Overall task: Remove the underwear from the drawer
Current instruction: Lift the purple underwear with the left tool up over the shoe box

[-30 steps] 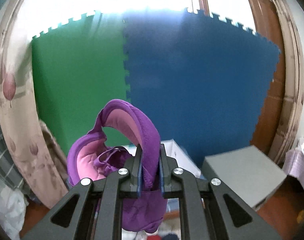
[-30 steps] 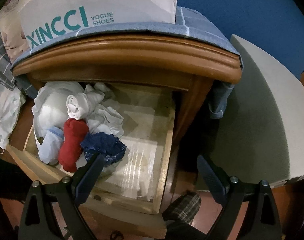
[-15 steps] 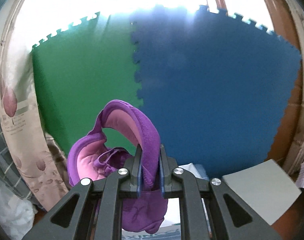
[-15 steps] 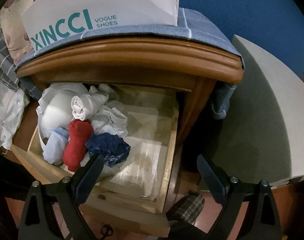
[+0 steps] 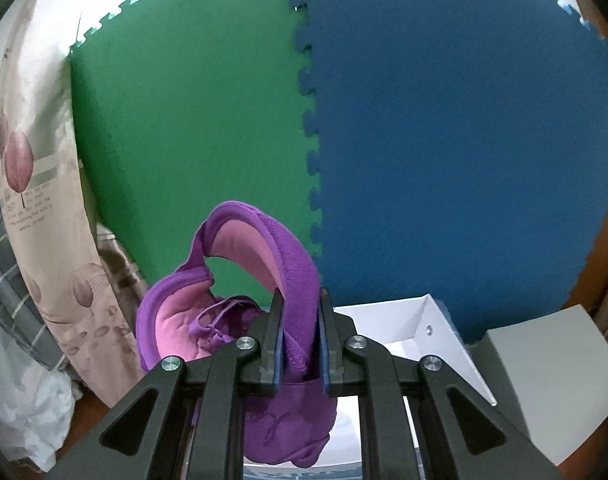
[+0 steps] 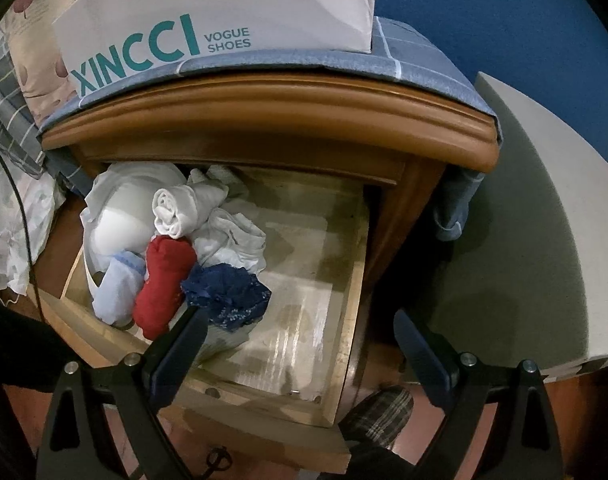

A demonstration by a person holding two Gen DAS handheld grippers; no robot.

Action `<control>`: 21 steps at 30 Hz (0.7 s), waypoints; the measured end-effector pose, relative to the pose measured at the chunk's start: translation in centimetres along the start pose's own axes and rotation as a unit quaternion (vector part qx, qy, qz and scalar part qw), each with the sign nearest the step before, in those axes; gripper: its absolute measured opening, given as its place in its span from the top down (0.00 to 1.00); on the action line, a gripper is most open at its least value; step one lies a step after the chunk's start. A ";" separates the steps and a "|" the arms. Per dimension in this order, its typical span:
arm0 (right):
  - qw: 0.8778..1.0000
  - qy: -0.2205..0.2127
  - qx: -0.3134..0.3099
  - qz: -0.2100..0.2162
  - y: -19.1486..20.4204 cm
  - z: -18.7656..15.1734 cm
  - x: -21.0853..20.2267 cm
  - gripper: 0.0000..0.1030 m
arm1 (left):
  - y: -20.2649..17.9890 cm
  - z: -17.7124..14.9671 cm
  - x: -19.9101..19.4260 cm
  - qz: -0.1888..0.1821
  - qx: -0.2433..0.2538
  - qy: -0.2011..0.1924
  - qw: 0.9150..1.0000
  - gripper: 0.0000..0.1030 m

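A: Behind everything stand two interlocking foam mats against the wall – a green mat (image 5: 192,120) on the left and a blue mat (image 5: 444,140) joined to it along a toothed seam. A flower-printed curtain (image 5: 36,184) hangs at the left edge.

B: And the left tongs (image 5: 298,334)?

A: Nearly closed, the two pads pinching a purple bra (image 5: 264,280) with a pink lining. One padded cup arches up above the tips, the other sags to the left, and more purple fabric hangs below the pads. It is up in the air, in front of the mats, out of the drawer. Below and to the right sits an open white box (image 5: 416,332), with a grey block (image 5: 552,376) beside it.

B: What does the right side show?

A: The right tongs (image 6: 300,344) are spread wide and hold nothing – they hang over the wooden drawer (image 6: 344,320), which is pulled out of a wooden nightstand (image 6: 264,120). Clothes are heaped in the drawer's left half: a rolled white piece (image 6: 172,210), a red roll (image 6: 164,280), a dark blue lace piece (image 6: 228,292) just beside the left finger, a pale blue one (image 6: 116,288). The right half shows bare lining.

B: On top of the nightstand?

A: A blue checked cloth (image 6: 416,60) and a white shoe bag (image 6: 224,8) printed "XINCCI VOGUE SHOES".
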State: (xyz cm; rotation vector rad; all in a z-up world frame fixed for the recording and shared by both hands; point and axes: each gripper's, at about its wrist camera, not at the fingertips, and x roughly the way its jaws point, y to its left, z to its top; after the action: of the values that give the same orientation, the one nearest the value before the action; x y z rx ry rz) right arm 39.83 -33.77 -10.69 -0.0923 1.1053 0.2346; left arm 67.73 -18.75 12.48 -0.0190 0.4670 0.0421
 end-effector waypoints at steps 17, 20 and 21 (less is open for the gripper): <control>1.000 0.014 -0.015 0.010 1.0 -0.1 0.7 0.06 | 3.7 -2.3 2.8 0.019 0.013 0.043 0.999 0.89; 1.000 0.016 -0.020 0.013 1.3 -0.1 0.8 0.06 | 4.0 -2.6 3.2 0.022 0.020 0.050 0.998 0.89; 1.000 0.017 -0.021 0.013 1.4 -0.1 0.8 0.06 | 4.1 -2.7 3.4 0.022 0.023 0.053 0.998 0.89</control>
State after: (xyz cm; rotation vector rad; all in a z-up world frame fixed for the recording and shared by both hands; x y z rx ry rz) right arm 39.76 -32.33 -11.42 -0.1202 1.1351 0.2807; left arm 69.36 -14.59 8.49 0.0338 0.5739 0.0740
